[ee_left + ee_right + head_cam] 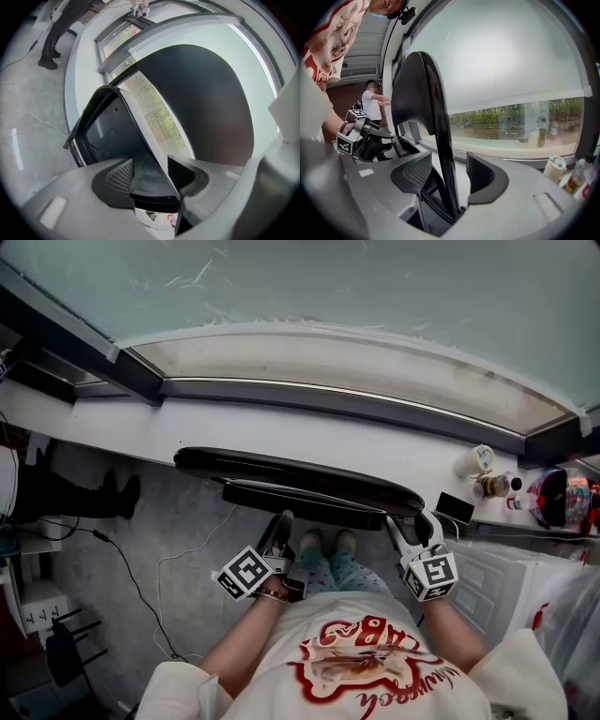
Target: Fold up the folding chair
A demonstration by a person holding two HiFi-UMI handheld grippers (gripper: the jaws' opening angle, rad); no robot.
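A: Where is the chair?

B: The folding chair (300, 470) stands right in front of the person, close under the window sill (234, 432). From above, the backrest and seat (300, 498) show nearly edge-on.

A: And the claws?

B: The left gripper (283, 521) is clamped on a black panel, which looks like the seat's edge. The panel fills the gap between its pads. The right gripper (413, 523) is spread wide. The thin dark backrest edge stands between its jaws and, as far as I can see, touches neither pad.

A: Which step is this?

B: Mid-fold, I judge, with only the left claw holding.

A: What comes next?

B: Probably the right claw must close on the backrest edge to steady it. Then the left can swing the seat flat against the back.
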